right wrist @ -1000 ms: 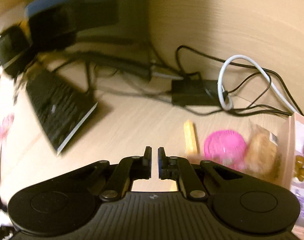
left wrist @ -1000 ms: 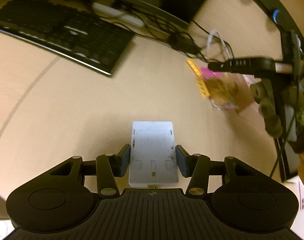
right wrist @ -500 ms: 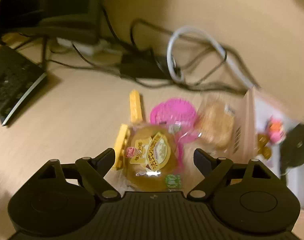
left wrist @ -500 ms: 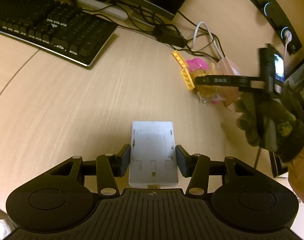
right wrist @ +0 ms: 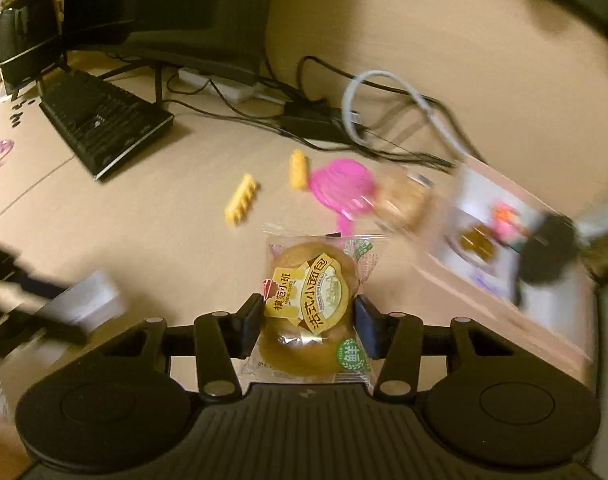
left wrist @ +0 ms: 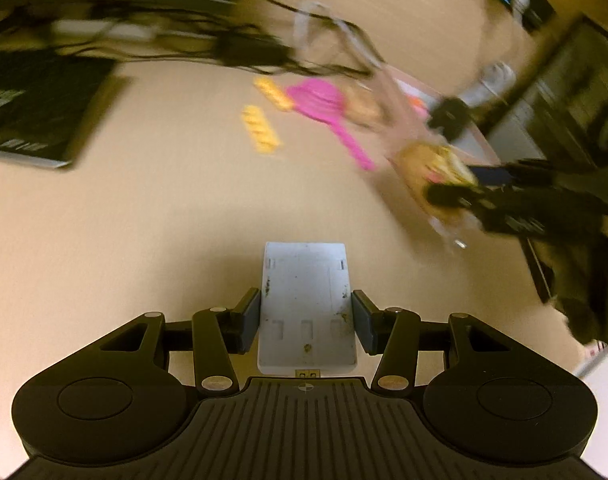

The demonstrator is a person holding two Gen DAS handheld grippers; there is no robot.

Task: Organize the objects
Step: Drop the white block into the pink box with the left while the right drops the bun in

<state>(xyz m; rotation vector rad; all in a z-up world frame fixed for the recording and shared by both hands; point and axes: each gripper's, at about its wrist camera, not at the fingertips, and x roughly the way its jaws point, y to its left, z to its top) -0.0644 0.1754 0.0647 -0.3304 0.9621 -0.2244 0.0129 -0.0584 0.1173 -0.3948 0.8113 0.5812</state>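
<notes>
Wooden desk [right wrist: 152,216], keyboard [right wrist: 104,128], yellow bricks [right wrist: 240,199], pink scoop [right wrist: 343,192]

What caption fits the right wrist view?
Right gripper clamps a wrapped bun above the desk, with yellow bricks and a pink scoop beyond.

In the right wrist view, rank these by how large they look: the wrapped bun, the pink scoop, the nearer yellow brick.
1. wrapped bun, though it is nearest the camera
2. pink scoop
3. yellow brick
</notes>
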